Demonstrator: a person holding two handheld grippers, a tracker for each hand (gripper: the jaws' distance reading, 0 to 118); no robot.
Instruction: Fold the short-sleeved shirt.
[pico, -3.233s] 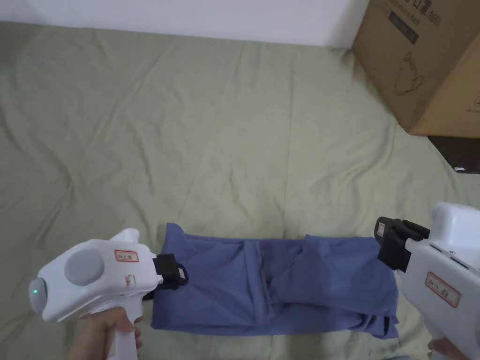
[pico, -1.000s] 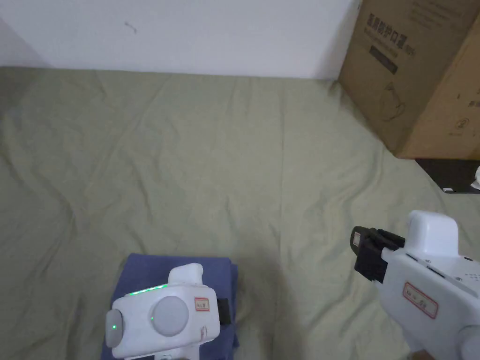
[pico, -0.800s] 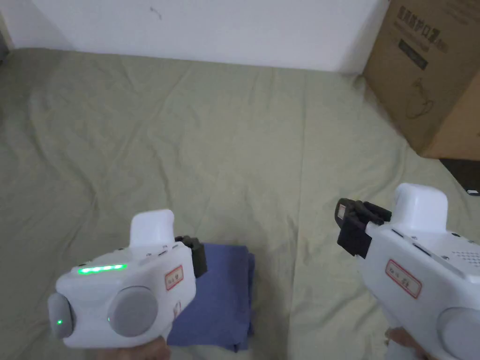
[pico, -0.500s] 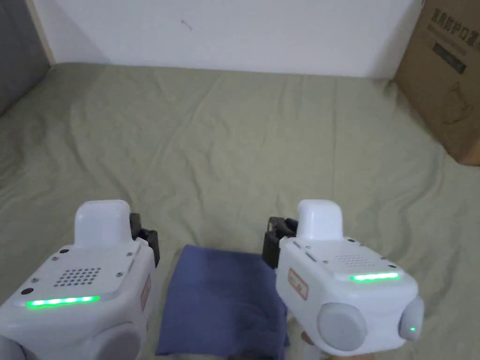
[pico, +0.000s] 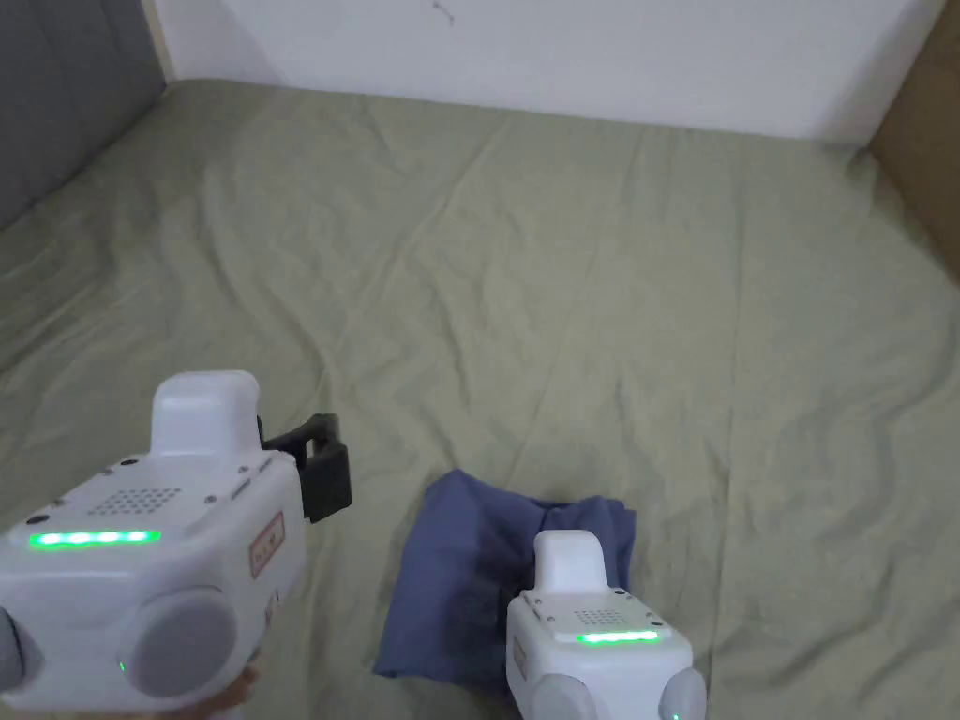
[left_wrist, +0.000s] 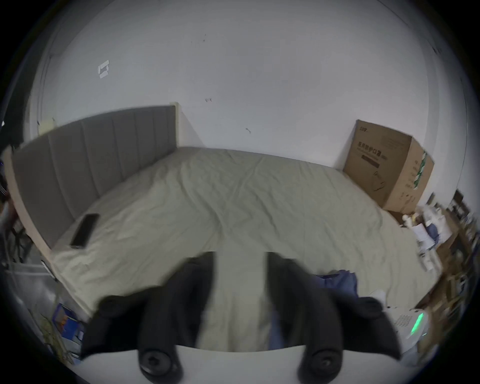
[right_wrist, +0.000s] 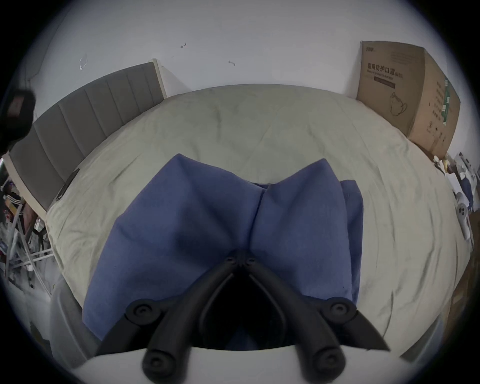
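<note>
The blue short-sleeved shirt (pico: 469, 562) lies folded into a small packet near the front of the green bedsheet (pico: 562, 281). In the head view the right gripper's white body (pico: 600, 647) sits over the shirt's near right part and hides its jaws. In the right gripper view my right gripper (right_wrist: 240, 259) has its jaws pressed together on the shirt (right_wrist: 181, 220), and the cloth puckers into a ridge from the tips. My left gripper (pico: 323, 464) hovers left of the shirt with its jaws apart. The left gripper (left_wrist: 240, 257) holds nothing, over bare sheet, with the shirt (left_wrist: 340, 279) to its right.
A large cardboard box (right_wrist: 405, 96) stands at the bed's far right corner. A grey padded headboard (pico: 66, 103) runs along the left side, with a dark phone (left_wrist: 84, 230) lying on the sheet beside it. Clutter lies beyond the right edge of the bed.
The long folded strip became a small packet. In the last half second the right gripper came down onto the shirt and shut on it, bunching its far edge. The left gripper stayed left of it.
</note>
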